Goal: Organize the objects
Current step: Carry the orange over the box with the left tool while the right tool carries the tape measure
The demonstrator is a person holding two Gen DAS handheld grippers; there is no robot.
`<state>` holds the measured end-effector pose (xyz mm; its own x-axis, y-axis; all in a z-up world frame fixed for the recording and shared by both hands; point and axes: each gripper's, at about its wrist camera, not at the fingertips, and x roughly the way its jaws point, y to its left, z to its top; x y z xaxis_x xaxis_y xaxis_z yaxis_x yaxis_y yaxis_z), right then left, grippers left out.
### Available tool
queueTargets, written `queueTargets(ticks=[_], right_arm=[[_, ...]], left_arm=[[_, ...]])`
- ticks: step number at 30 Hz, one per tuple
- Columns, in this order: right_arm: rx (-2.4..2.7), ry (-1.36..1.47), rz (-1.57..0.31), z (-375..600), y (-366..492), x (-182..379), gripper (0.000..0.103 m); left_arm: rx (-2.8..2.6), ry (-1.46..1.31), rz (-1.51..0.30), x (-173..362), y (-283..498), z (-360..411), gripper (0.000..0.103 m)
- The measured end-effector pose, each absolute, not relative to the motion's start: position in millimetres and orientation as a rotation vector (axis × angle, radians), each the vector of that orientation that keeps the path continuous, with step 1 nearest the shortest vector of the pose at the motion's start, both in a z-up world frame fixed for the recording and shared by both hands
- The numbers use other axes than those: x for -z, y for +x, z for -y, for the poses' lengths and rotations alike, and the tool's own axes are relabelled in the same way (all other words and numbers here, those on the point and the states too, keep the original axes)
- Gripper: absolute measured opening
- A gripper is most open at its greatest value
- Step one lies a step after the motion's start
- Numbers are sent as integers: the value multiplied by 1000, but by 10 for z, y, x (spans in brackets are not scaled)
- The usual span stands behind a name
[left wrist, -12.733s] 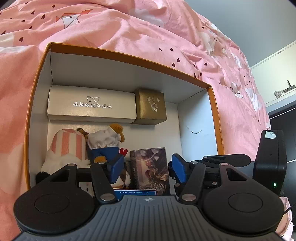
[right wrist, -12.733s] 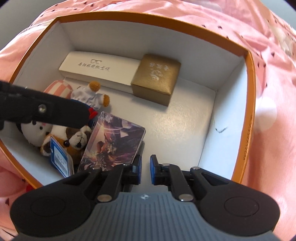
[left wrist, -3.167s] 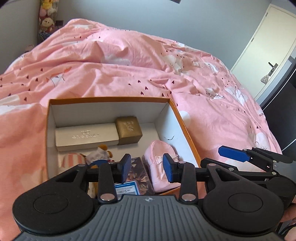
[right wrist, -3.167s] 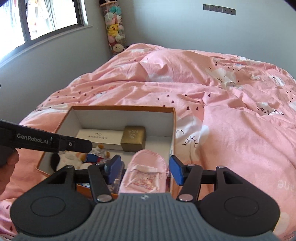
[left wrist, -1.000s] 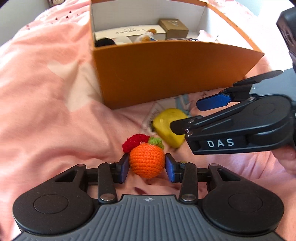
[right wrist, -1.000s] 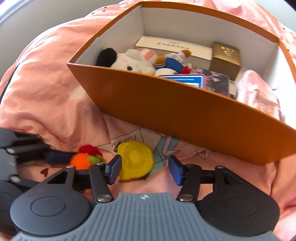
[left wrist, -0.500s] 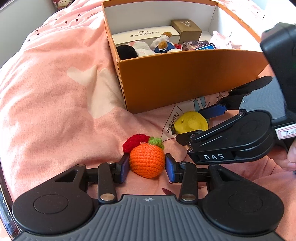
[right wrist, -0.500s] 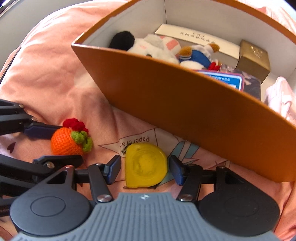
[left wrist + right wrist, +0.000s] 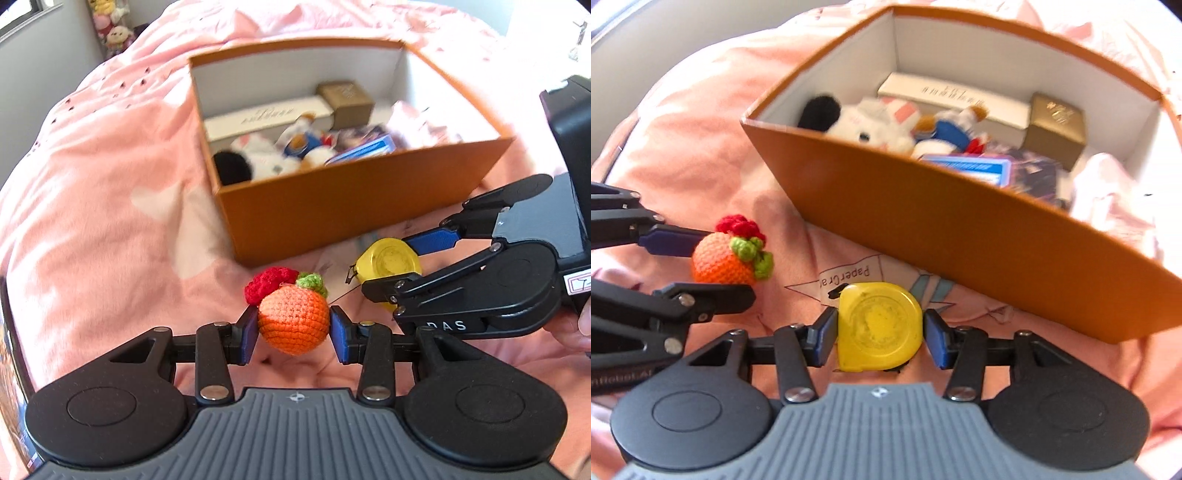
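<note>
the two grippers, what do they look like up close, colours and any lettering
Both are matte black linkage grippers with silver pivot pins, round black side housings and a ribbed grey base bearing a small emblem. The left gripper has blue finger pads; so does the right gripper, whose side shows white letters "DAS" and a white sticker.

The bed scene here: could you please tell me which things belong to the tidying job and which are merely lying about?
Part of the job:
- crocheted orange, clamped in the left gripper
- yellow tape measure, between the right gripper jaws, which have just been closing
- orange box, already holding toys and cases

Just lying about:
- pink duvet
- shelf plush toys
</note>
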<state>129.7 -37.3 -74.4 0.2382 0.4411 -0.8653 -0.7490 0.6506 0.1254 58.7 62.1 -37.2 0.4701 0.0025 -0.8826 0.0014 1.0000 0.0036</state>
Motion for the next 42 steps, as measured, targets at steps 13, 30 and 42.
queueTargets(ticks=[13, 30, 42], right_arm=[[-791, -270, -848, 1060, 1300, -278, 52], [-704, -313, -782, 1020, 2450, -616, 52], [-674, -504, -851, 659, 3031, -53, 52]], left_arm=[[151, 3, -911, -245, 705, -382, 46], [190, 119, -805, -441, 1769, -390, 46], [212, 187, -886, -88, 2398, -292, 46]])
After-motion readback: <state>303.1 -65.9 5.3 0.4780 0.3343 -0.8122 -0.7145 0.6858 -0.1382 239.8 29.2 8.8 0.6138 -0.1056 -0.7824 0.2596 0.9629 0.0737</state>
